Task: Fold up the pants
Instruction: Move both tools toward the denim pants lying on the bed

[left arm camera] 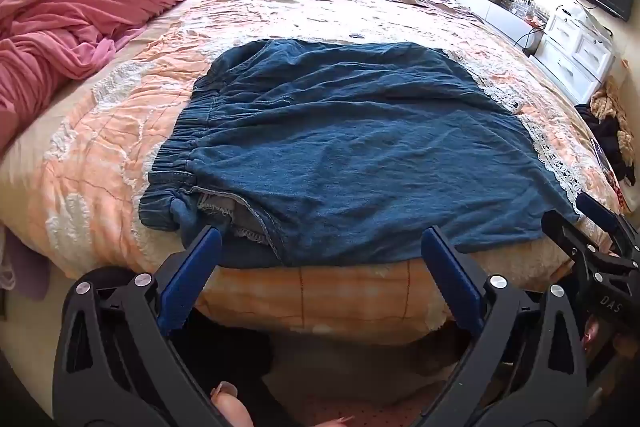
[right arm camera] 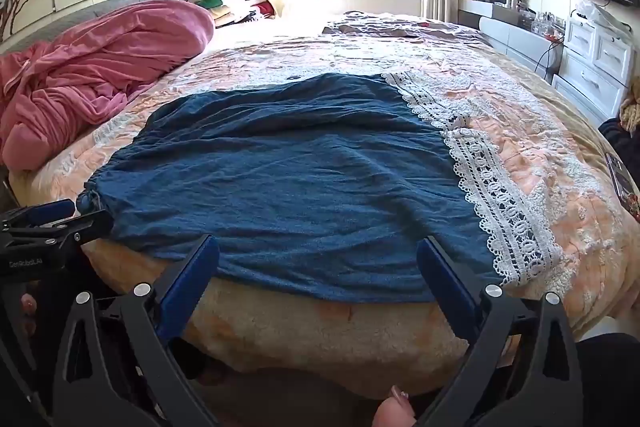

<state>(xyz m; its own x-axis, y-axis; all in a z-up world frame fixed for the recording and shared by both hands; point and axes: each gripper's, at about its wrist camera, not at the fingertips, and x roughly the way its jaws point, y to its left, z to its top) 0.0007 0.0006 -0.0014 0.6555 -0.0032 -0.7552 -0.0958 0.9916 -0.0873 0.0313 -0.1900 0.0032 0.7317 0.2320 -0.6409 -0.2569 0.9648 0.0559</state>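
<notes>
Dark blue denim pants with white lace trim lie flat on peach quilted bed. Left claw released, empty. Right claw released, empty.

Before me stands a wide bed under a peach quilted lace-trimmed bedspread, bearing flat blue denim pants and a rumpled pink blanket.

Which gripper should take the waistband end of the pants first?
Probably the left gripper: open, at the near edge beside the waistband of the pants. The right gripper, also open, faces the lace hem.
</notes>
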